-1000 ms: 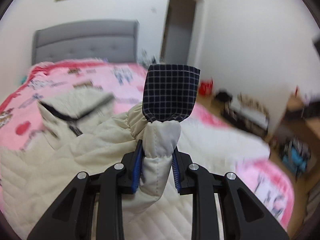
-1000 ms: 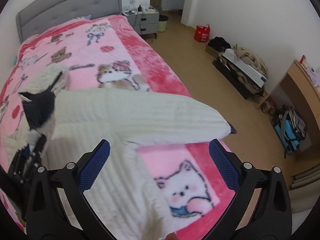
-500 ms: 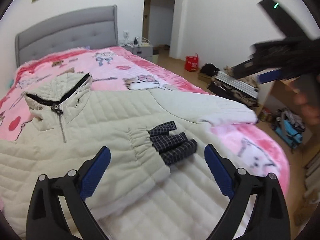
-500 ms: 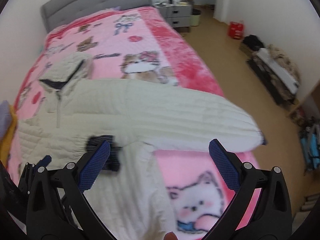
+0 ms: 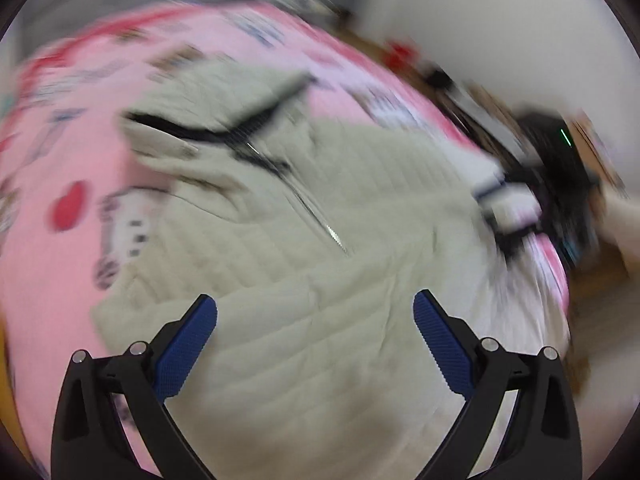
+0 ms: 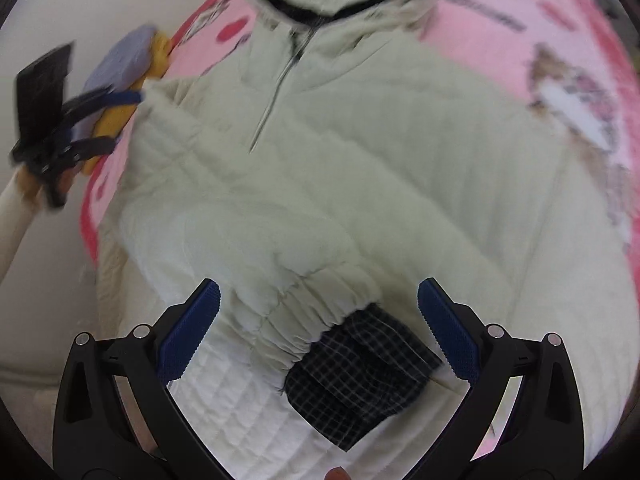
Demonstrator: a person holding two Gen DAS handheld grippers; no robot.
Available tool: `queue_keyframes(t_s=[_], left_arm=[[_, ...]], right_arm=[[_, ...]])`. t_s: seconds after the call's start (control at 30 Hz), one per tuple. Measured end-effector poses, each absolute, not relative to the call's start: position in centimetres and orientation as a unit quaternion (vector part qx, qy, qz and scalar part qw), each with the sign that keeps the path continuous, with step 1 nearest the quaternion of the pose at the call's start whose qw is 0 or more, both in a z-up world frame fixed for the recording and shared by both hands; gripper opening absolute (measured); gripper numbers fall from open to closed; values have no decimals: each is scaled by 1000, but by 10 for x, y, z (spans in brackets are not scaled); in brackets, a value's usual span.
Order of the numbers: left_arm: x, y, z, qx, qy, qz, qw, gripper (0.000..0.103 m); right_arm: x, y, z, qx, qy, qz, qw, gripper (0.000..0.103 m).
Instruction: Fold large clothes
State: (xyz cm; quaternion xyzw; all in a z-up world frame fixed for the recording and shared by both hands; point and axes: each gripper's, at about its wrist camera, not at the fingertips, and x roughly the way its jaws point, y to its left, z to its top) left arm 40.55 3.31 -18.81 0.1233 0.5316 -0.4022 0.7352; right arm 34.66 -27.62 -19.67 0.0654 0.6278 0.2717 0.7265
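A: What changed?
B: Left gripper [image 5: 316, 332] just opened wide, nothing between the jaws now. A sec ago it pinched the sleeve w/ the checked cuff [image 6: 360, 372]; that sleeve's now laid across the quilted jacket [image 6: 380, 152] on the pink bedspread [image 5: 52, 168].
A: Right gripper [image 6: 318, 326]?
B: Spread wide too, empty, hovering over that cuff. One sleeve's folded in, I'd say.

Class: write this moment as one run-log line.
left gripper: open, just released | right gripper: open over checked cuff | jacket: sleeve folded across front
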Motion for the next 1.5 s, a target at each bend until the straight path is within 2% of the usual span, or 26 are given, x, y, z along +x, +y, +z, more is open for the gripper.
queue_keyframes(t_s=[0.13, 0.17, 0.23, 0.33, 0.4, 0.43, 0.47, 0.5, 0.53, 0.6, 0.73, 0.8, 0.9, 1.0, 1.2, 1.33, 1.4, 1.43, 1.47, 1.5], left_arm=[[428, 33, -231, 184, 579, -436, 664, 97], [431, 33, -240, 194, 582, -444, 653, 97], [435, 36, -252, 194, 592, -455, 636, 97], [442, 44, -264, 174, 614, -470, 610, 97], [447, 49, -267, 152, 621, -476, 604, 94], [449, 51, -269, 147, 622, -471, 607, 84], [450, 52, -270, 153, 620, -464, 614, 78], [450, 52, -273, 162, 619, -456, 619, 66], [447, 52, -276, 179, 611, -448, 628, 57], [444, 55, -279, 183, 601, -436, 644, 46], [424, 65, -280, 162, 568, -392, 705, 42], [407, 67, -277, 173, 536, -363, 742, 41], [395, 74, -267, 153, 503, -331, 784, 41], [397, 83, -252, 106, 478, -289, 822, 41], [400, 69, -269, 102, 497, -268, 819, 41], [406, 67, -265, 112, 510, -273, 808, 41], [414, 65, -263, 116, 516, -275, 803, 42], [414, 66, -259, 114, 518, -278, 801, 47], [416, 68, -252, 109, 515, -281, 802, 51], [414, 70, -245, 106, 509, -281, 807, 63]], right_arm=[[364, -267, -215, 87, 666, 299, 678, 94], [366, -263, -219, 88, 676, 304, 665, 86], [368, -252, -229, 78, 701, 313, 637, 84], [372, -245, -232, 78, 711, 333, 615, 73], [374, -244, -230, 78, 715, 339, 607, 61], [374, -242, -227, 67, 713, 339, 611, 58], [373, -240, -224, 52, 712, 337, 614, 52], [368, -243, -223, 40, 714, 333, 614, 44], [367, -239, -220, 25, 719, 323, 615, 42], [367, -224, -208, -21, 721, 304, 623, 35], [367, -198, -177, -111, 700, 273, 650, 28], [372, -189, -143, -149, 662, 271, 683, 27], [398, -182, -95, -171, 605, 262, 732, 26], [416, -195, -89, -194, 588, 250, 745, 27], [407, -225, -192, -125, 661, 218, 707, 27], [404, -234, -214, -78, 656, 201, 723, 31], [401, -234, -209, -79, 644, 195, 735, 37], [399, -234, -203, -87, 637, 196, 740, 40], [397, -235, -198, -91, 631, 198, 744, 54], [393, -237, -187, -97, 622, 192, 753, 69]])
